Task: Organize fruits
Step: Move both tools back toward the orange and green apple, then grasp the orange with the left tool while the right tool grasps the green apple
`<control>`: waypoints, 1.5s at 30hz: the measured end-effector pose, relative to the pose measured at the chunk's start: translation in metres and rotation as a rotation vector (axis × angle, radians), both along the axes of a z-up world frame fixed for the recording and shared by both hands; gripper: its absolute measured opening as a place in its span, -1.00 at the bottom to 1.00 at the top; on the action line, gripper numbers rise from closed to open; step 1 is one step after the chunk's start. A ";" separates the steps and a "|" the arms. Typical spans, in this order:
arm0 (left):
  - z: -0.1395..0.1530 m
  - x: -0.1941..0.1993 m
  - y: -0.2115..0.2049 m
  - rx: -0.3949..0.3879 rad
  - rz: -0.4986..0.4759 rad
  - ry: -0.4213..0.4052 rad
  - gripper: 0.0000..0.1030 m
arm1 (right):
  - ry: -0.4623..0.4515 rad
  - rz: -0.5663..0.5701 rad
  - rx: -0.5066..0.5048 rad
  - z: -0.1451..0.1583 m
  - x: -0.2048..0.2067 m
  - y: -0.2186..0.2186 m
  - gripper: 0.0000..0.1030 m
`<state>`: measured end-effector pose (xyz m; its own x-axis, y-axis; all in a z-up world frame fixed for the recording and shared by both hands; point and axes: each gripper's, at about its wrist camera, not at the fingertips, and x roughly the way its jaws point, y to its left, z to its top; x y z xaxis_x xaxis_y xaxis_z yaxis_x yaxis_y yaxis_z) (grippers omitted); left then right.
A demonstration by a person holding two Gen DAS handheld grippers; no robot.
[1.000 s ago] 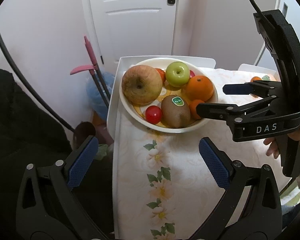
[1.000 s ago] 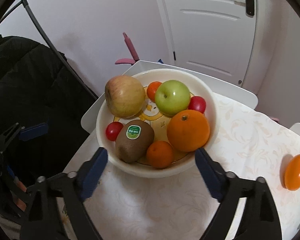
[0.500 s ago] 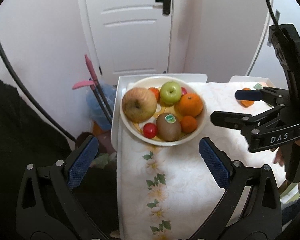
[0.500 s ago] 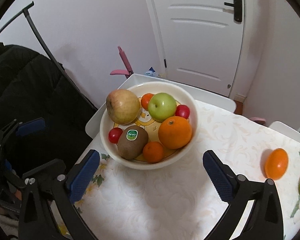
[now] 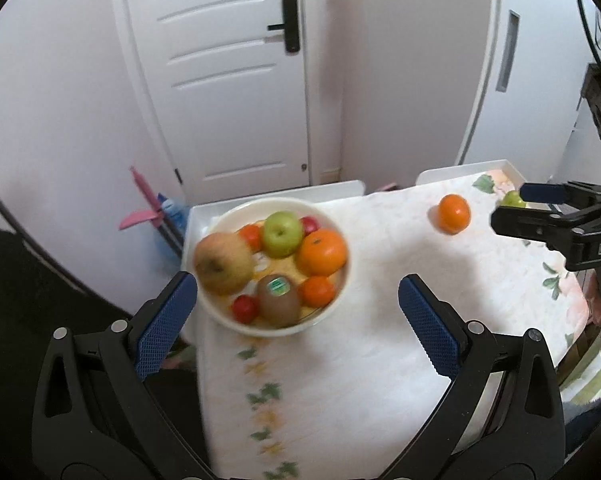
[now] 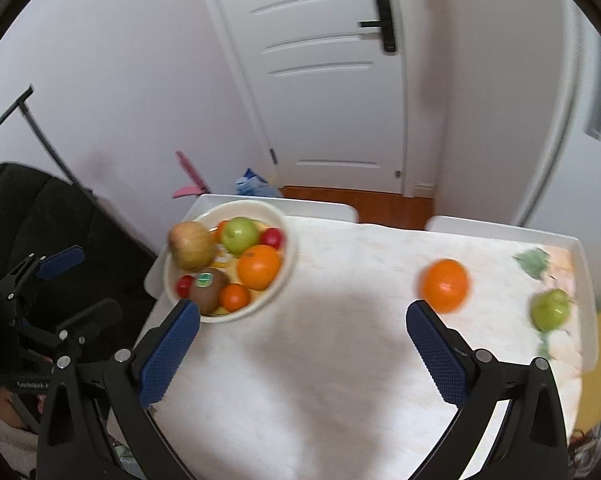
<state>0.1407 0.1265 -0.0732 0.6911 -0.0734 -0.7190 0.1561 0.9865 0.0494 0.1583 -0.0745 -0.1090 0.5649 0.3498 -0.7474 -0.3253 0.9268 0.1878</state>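
Both grippers are empty and spread wide. R gripper (image 6: 302,320) has its blue pads at full spread w/ nothing between them; its jaws have just been opening further, no fruit in the gap. L gripper (image 5: 296,300) also wide apart, nothing held, hanging above the near edge of the bowl (image 5: 336,300).

Bowl sits at the far-left corner of the table (image 6: 320,380), on a floral cloth. It's already loaded: big yellowish apple (image 6: 190,246) at the left rim, green apple (image 6: 240,235) at the back, orange (image 6: 258,267) on the right side, kiwi (image 6: 209,289) w/ sticker at the front, small mandarin (image 6: 234,297) beside the kiwi, cherry tomatoes tucked in the gaps. Packed tight, fruits touching.

Still loose on the cloth: an orange-coloured fruit (image 6: 444,285), prob. a mandarin or persimmon (blurred, can't tell), near the R gripper's right pad (image 6: 436,356), and a small green fruit (image 6: 550,310) close to the table's right edge. Both well apart from the bowl.

Judgement: sorting is mostly done, two pieces left. R gripper is the nearer one to both strays, so wide jaws make sense as prep for the orange one. Risk: round fruit may roll off the right edge if nudged; bowl is crowded, so a drop-in needs a free spot near the middle.

Door (image 6: 324,80) behind, dark coat (image 6: 32,216) at left.
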 end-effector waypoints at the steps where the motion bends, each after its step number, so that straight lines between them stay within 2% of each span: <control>1: 0.001 0.002 -0.009 0.001 -0.005 -0.002 1.00 | -0.002 -0.014 -0.001 0.001 -0.002 -0.012 1.00; 7: 0.003 0.018 -0.071 0.006 -0.046 -0.002 1.00 | -0.017 -0.095 -0.032 0.003 -0.008 -0.079 1.00; 13: -0.008 0.037 -0.132 0.003 -0.083 0.012 1.00 | -0.012 -0.163 -0.037 -0.003 -0.007 -0.146 1.00; 22: -0.051 0.079 -0.206 0.016 -0.161 0.034 1.00 | 0.029 -0.205 -0.100 -0.037 0.017 -0.209 1.00; 32: -0.115 0.121 -0.245 0.134 -0.237 0.049 1.00 | 0.048 -0.247 -0.106 -0.084 0.047 -0.230 1.00; 34: -0.125 0.126 -0.250 0.156 -0.262 0.060 0.91 | 0.055 -0.256 -0.105 -0.093 0.053 -0.230 1.00; 38: -0.141 0.131 -0.258 0.192 -0.304 0.077 0.86 | 0.061 -0.263 -0.103 -0.106 0.060 -0.229 0.92; 42: -0.152 0.134 -0.262 0.211 -0.326 0.090 0.58 | 0.070 -0.263 -0.131 -0.116 0.068 -0.226 0.81; 45: -0.158 0.138 -0.263 0.217 -0.331 0.101 0.48 | 0.069 -0.267 -0.131 -0.121 0.071 -0.226 0.79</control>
<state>0.2784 -0.1369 -0.2315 0.5804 -0.1191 -0.8055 0.4784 0.8504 0.2190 0.2293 -0.3003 -0.2299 0.5700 0.0935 -0.8163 -0.0573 0.9956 0.0741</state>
